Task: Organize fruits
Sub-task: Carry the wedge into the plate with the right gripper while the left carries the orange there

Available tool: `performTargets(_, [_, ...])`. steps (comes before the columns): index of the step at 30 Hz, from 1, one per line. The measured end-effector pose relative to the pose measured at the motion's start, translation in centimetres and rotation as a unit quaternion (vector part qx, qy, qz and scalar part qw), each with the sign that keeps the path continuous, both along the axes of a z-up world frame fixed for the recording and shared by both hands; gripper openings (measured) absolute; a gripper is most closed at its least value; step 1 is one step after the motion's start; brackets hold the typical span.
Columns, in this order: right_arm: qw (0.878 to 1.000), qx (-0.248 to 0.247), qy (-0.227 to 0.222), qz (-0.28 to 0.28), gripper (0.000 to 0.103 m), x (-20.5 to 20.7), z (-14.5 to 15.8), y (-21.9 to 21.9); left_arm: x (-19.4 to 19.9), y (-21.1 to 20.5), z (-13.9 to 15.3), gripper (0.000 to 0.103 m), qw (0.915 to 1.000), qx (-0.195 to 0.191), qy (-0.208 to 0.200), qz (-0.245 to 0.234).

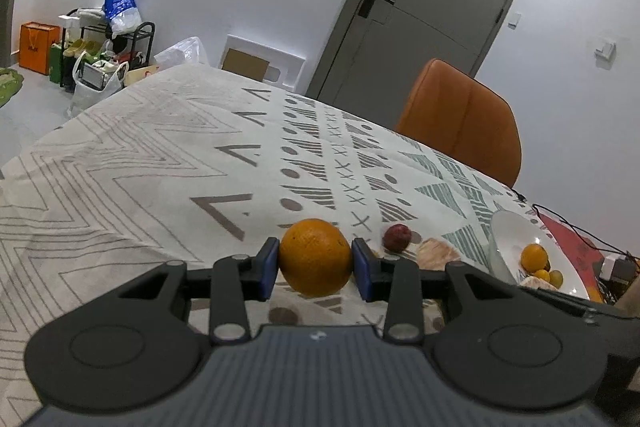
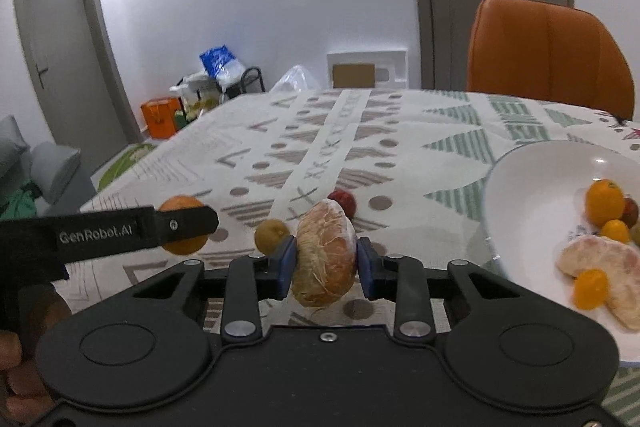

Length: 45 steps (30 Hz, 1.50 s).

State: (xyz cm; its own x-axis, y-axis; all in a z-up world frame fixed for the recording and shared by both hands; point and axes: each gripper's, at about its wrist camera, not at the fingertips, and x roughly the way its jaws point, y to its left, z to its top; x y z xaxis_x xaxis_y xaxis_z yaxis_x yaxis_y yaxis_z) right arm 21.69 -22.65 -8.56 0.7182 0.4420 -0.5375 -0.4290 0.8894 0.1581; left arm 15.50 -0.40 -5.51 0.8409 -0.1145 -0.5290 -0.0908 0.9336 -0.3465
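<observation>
Fruits sit partly in my grippers, partly on the patterned tablecloth (image 1: 160, 155). My left gripper (image 1: 315, 259) clamps a whole orange (image 1: 315, 257) between its blue pads. My right gripper (image 2: 325, 259) has narrowed onto a peeled pomelo segment (image 2: 326, 253), pads pressing both sides. At its 11 o'clock lies a small green-yellow fruit (image 2: 271, 234), at 12 a red one (image 2: 344, 201). The white bowl (image 2: 532, 187) at 3 o'clock holds oranges and more segments.
</observation>
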Motion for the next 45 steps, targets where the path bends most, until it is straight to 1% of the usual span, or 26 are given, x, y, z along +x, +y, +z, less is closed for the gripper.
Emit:
performTargets(8, [0.999, 0.032, -0.016, -0.034, 0.03, -1.1, 1.0, -3.9, -0.2, -3.0, 1.5, 0.037, 0.9992, 0.016, -0.013, -0.033])
performTargets(17, [0.996, 0.059, -0.027, -0.068, 0.031, -2.2, 1.3, -7.7, 0.4, -6.9, 2.0, 0.037, 0.9968, 0.036, -0.015, -0.069])
performTargets(27, [0.992, 0.075, -0.029, -0.101, 0.031, -2.3, 0.6, -11.3, 1.4, -10.0, 2.1, 0.037, 0.9944, 0.047, -0.014, -0.094])
performTargets(35, [0.988, 0.086, -0.023, -0.129, 0.031, -2.1, -0.3, -13.6, 2.3, -12.5, 1.8, 0.037, 0.9916, 0.056, -0.011, -0.116])
performTargets(45, [0.983, 0.093, -0.018, -0.158, 0.031, -1.4, -0.8, -16.4, 3.7, -15.6, 1.5, 0.037, 0.988, 0.066, -0.005, -0.14])
